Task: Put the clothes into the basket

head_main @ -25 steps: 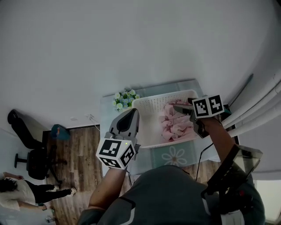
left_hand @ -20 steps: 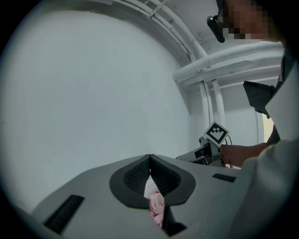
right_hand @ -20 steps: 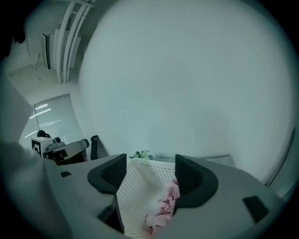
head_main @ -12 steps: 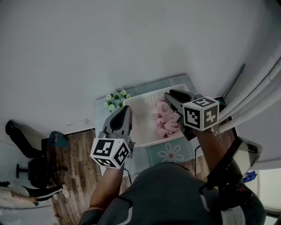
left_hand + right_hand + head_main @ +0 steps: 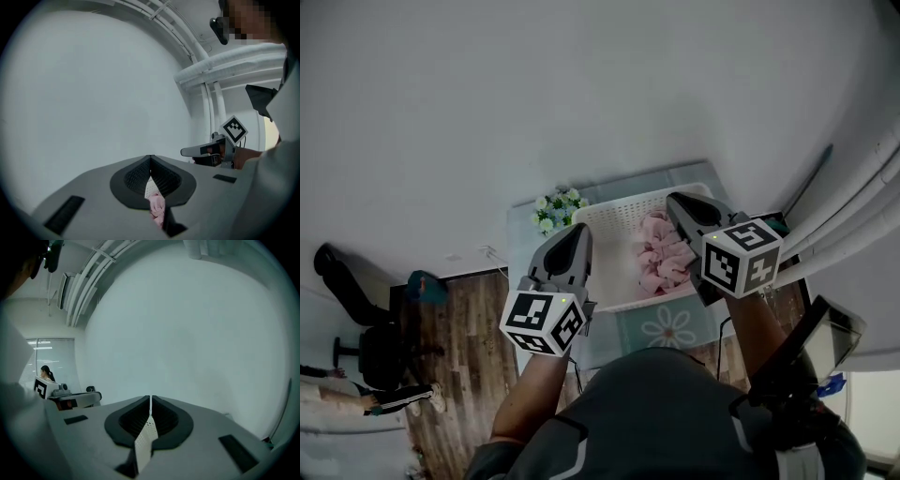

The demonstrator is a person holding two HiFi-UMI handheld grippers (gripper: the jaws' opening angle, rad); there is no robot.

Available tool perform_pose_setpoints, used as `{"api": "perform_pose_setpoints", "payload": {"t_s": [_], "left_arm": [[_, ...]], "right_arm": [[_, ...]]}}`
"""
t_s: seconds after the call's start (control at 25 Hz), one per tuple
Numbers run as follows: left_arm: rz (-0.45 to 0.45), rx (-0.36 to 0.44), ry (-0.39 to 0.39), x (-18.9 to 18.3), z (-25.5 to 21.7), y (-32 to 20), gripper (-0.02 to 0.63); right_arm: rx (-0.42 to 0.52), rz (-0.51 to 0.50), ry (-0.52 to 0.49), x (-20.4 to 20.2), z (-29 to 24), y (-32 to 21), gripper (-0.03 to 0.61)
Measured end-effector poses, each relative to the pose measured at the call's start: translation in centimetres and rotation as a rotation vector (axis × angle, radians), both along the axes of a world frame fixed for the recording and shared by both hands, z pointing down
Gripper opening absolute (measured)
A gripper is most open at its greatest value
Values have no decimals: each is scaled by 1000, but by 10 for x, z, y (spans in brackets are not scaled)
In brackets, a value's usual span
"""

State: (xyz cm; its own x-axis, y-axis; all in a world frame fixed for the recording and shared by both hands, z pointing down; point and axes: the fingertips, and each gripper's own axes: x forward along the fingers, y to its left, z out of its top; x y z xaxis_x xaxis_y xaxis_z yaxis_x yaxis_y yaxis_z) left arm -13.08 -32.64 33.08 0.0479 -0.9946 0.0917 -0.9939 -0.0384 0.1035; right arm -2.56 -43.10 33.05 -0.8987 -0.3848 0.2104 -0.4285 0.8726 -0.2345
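Note:
A white mesh basket (image 5: 609, 217) stands on a low table, and pink clothes (image 5: 661, 251) lie bunched in its right half. My right gripper (image 5: 673, 199) hovers above the basket's right side, pointing roughly level. Its jaws have just been closing and now meet with nothing between them (image 5: 150, 398); only basket mesh (image 5: 145, 441) shows below through the gap. My left gripper (image 5: 579, 232) hangs over the basket's left rim, shut and empty (image 5: 150, 158). A strip of pink clothes (image 5: 157, 206) shows beneath it.
A small bunch of white flowers (image 5: 558, 211) stands left of the basket. The table has a pale green cloth with a flower print (image 5: 670, 328). White pipes (image 5: 853, 225) run along the right. An office chair (image 5: 356, 328) and a person (image 5: 337, 398) are on the wood floor at left.
My right gripper has risen from just over the pink clothes to above the basket, and its jaws have come together. The left gripper has stayed put.

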Motion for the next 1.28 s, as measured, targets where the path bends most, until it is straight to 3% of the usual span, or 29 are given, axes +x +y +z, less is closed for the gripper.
{"api": "perform_pose_setpoints", "payload": {"t_s": [0.44, 1.28], "left_arm": [[-28, 1, -3, -10, 0, 0, 10], [-61, 3, -14, -20, 2, -1, 11]], "right_arm": [[74, -20, 5, -10, -1, 5, 14], [87, -28, 9, -20, -4, 7, 13]]}}
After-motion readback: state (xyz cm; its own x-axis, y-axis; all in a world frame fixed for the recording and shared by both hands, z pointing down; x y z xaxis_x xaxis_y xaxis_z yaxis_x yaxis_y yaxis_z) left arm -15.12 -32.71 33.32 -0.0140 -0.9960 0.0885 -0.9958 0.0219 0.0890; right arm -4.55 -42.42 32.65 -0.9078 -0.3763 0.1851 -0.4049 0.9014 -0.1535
